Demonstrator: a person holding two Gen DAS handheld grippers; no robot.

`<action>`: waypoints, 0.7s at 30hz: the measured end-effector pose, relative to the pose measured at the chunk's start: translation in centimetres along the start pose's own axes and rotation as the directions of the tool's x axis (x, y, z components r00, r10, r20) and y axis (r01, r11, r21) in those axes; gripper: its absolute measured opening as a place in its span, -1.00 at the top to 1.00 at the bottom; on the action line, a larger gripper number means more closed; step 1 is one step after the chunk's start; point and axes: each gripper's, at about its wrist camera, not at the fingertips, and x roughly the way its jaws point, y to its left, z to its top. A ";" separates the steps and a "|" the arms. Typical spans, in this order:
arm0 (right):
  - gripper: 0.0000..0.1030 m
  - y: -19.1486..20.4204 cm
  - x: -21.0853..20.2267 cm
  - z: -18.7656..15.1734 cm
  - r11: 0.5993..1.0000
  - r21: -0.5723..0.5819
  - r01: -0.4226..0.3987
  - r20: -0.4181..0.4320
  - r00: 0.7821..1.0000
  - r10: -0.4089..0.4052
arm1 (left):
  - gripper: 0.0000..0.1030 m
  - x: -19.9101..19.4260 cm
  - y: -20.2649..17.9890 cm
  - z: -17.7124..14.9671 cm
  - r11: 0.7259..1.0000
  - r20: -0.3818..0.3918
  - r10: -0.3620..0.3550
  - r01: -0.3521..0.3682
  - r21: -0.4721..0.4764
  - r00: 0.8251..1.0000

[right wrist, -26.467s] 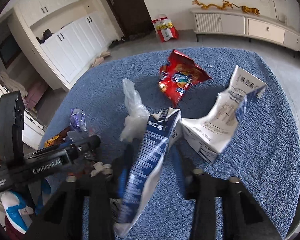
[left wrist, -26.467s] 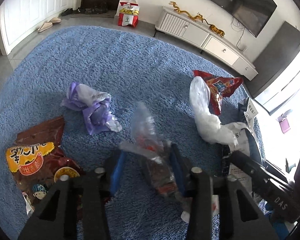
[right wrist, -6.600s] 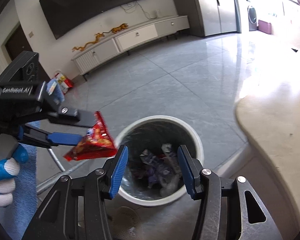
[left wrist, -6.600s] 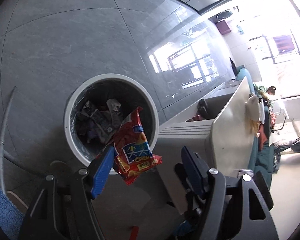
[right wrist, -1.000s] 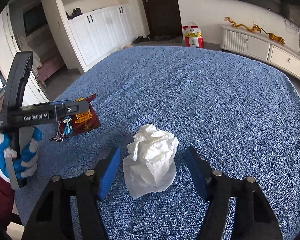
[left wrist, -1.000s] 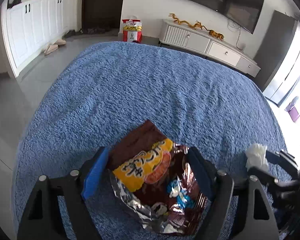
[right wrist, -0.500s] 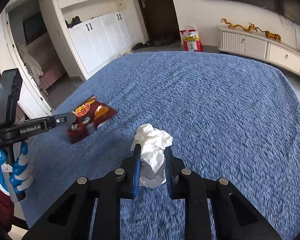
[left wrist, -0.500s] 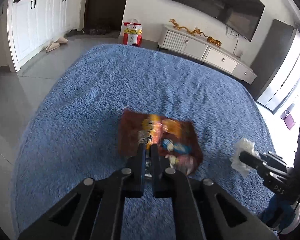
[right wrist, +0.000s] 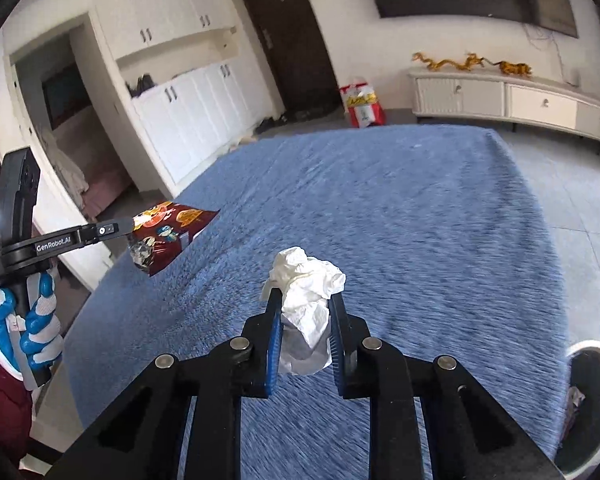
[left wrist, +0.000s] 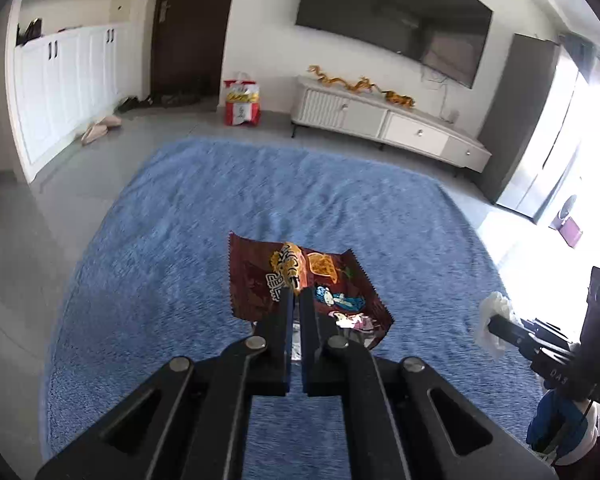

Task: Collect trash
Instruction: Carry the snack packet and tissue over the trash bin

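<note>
My left gripper is shut on a brown snack bag and holds it in the air above the blue rug. The bag also shows in the right wrist view, hanging from the left gripper. My right gripper is shut on a crumpled white tissue, lifted above the rug. The tissue also shows at the right of the left wrist view. The rim of a white trash bin shows at the lower right of the right wrist view.
A white TV cabinet stands against the far wall under a wall TV. A red and white bag sits by the dark door. White cupboards line the left wall. Grey tile floor surrounds the rug.
Both grippers have risen and tilted up since half a second ago, carrying the snack bag and the tissue higher above the rug. A second ago both were open around these items.
</note>
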 end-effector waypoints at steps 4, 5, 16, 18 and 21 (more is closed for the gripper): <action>0.60 -2.6 -3.3 -0.3 0.999 0.029 0.029 0.056 0.998 -0.031 | 0.96 -0.8 -3.4 0.7 0.998 0.016 -0.046 0.045 0.049 0.999; 0.60 -3.4 -4.2 -0.4 0.998 0.037 0.041 0.069 0.997 -0.044 | 0.96 -0.8 -4.3 0.9 0.996 0.017 -0.060 0.059 0.061 0.998; 0.60 -16.1 -12.3 -4.8 0.934 0.216 0.284 0.095 0.946 -0.309 | 0.96 1.6 -21.3 1.6 0.908 -0.074 -0.307 0.315 0.276 0.949; 0.60 -18.9 -13.3 -6.0 0.908 0.259 0.329 0.074 0.931 -0.358 | 0.96 2.7 -25.1 1.4 0.879 -0.112 -0.342 0.359 0.314 0.933; 0.59 -21.9 -13.9 -7.5 0.878 0.299 0.374 0.045 0.913 -0.404 | 0.95 4.5 -29.9 0.9 0.843 -0.160 -0.366 0.399 0.360 0.917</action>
